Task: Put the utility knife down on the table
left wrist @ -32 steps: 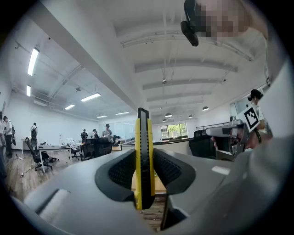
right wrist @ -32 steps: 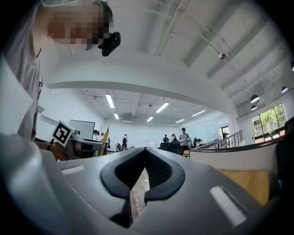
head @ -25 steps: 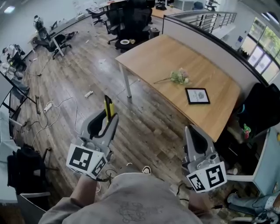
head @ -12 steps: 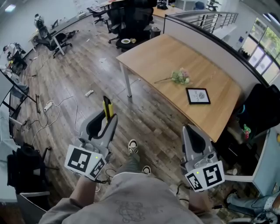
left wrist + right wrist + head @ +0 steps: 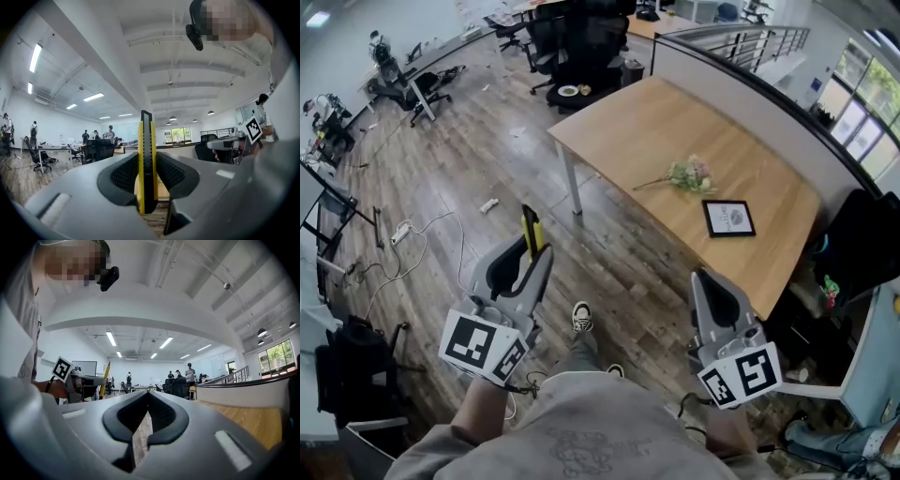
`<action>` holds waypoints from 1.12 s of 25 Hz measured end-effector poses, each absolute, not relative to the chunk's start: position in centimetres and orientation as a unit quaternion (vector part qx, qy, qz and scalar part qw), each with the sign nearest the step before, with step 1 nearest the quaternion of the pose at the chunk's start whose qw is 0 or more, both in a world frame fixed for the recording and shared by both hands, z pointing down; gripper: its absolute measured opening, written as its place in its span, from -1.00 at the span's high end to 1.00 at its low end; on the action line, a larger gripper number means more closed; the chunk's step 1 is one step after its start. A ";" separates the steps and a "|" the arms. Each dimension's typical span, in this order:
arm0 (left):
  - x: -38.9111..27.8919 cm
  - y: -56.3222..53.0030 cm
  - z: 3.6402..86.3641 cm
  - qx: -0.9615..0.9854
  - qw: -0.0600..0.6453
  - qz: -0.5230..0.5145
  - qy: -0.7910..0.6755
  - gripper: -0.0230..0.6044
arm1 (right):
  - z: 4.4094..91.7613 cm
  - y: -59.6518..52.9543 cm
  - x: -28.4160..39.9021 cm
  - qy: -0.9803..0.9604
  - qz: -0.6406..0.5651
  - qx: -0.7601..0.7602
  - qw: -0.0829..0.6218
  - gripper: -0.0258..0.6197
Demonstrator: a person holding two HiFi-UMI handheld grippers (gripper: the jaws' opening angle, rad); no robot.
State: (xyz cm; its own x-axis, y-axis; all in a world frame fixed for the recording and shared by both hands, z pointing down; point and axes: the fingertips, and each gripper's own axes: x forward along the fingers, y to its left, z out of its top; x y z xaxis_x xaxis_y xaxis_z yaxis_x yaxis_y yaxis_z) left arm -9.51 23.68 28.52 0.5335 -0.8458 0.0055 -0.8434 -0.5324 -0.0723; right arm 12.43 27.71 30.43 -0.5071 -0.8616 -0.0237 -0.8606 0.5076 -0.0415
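Note:
A yellow and black utility knife (image 5: pixel 531 231) stands upright between the jaws of my left gripper (image 5: pixel 534 258), which is shut on it. The left gripper view shows the knife (image 5: pixel 146 159) clamped on edge between the black pads, its tip above them. My right gripper (image 5: pixel 703 281) hangs at lower right, shut and holding nothing; in its own view the pads (image 5: pixel 161 416) nearly meet. Both grippers are over the wooden floor, short of the light wooden table (image 5: pixel 656 122) ahead and to the right. The right gripper view also catches the knife (image 5: pixel 105 378) off to its left.
On the table lie a small bunch of flowers (image 5: pixel 689 174) and a framed picture (image 5: pixel 729 217). A dark chair (image 5: pixel 862 244) stands at its right end. Office chairs (image 5: pixel 572 47) crowd the far end. Cables and a power strip (image 5: pixel 401 231) lie on the floor at left. My shoe (image 5: pixel 581 315) shows below.
Both grippers keep their pose and the knife stays clamped. A shoe has stepped into view between them, and the table has slid slightly right and down in the head view.

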 end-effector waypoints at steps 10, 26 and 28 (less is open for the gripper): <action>-12.0 12.3 29.1 -0.883 0.015 -0.022 0.468 0.56 | 30.7 16.4 10.0 0.857 -0.021 -0.515 0.011 0.89; -19.9 -5.9 28.5 -0.900 0.011 -0.017 0.436 0.56 | 29.9 -1.5 1.7 0.844 -0.024 -0.536 -0.008 0.89; -20.5 -7.4 28.6 -0.901 0.010 -0.019 0.434 0.56 | 30.0 -3.0 1.1 0.843 -0.025 -0.537 -0.009 0.89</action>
